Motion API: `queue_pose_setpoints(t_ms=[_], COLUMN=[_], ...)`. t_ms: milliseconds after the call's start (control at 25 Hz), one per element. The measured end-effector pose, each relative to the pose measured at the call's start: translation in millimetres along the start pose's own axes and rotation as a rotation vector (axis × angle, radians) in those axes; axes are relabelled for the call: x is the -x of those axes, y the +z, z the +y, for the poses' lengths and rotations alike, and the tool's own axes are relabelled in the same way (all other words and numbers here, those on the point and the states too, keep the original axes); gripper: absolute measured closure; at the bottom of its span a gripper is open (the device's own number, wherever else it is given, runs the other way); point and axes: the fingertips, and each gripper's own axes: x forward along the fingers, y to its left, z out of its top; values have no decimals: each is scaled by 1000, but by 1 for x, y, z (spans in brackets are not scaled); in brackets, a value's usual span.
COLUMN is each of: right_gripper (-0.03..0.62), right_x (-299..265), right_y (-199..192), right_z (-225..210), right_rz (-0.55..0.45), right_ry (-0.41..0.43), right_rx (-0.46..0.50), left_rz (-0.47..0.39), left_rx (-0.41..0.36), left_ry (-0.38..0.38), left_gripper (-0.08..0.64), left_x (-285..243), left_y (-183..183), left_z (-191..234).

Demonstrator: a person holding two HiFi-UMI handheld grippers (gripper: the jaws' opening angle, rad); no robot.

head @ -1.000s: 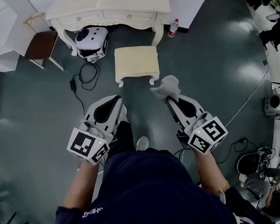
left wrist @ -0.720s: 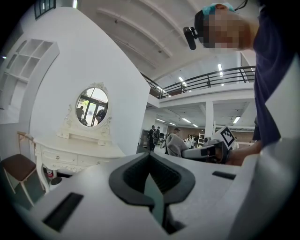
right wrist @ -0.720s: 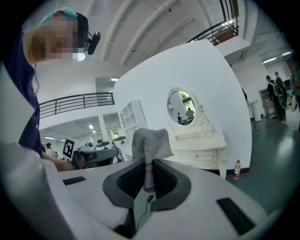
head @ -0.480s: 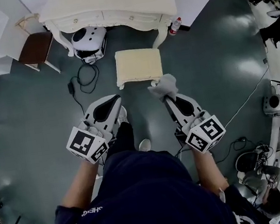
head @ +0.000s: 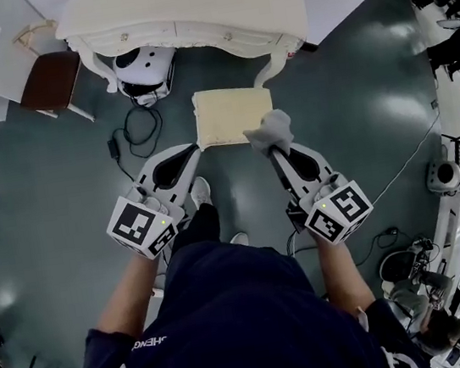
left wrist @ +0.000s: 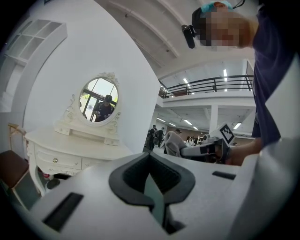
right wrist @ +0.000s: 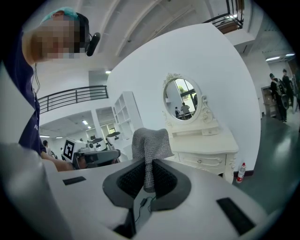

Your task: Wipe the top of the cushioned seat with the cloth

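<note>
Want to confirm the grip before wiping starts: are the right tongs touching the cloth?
Touching. The right gripper view shows the right tongs shut on the grey cloth, fabric pinched between them and bunched above.

Cloth [head: 269,132] hides cushioned seat [head: 227,115] near right corner.

Held by right gripper [right wrist: 149,171], cloth [right wrist: 150,140] is showing grey, fine mesh weave. Ahead of it, cushioned seat [head: 224,113] is reading pale cream. On left gripper [left wrist: 151,172] and right alike, shells are showing white, pads [right wrist: 125,180] black, cubes [head: 340,215] black-and-white square markers.
</note>
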Motion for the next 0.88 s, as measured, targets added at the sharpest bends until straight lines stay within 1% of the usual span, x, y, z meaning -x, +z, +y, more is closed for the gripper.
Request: queue_pose_setpoints(t_ms=[200, 400, 680, 880], right_gripper=[555, 555, 555, 555], right_x=[-42, -71, -107, -127], right_y=[9, 3, -2, -9], right_z=[-16, -30, -46, -65], right_rz=[22, 59, 90, 123], right_ry=[-31, -45, -21, 7], right_rx=[10, 17, -3, 13], left_rz=[33, 54, 74, 100], left_rx=[8, 7, 41, 58], left_ry=[-25, -36, -22, 8], left_gripper=[560, 560, 560, 560], left_x=[-16, -29, -43, -57], left_y=[3, 3, -10, -26], left_z=[40, 64, 89, 105])
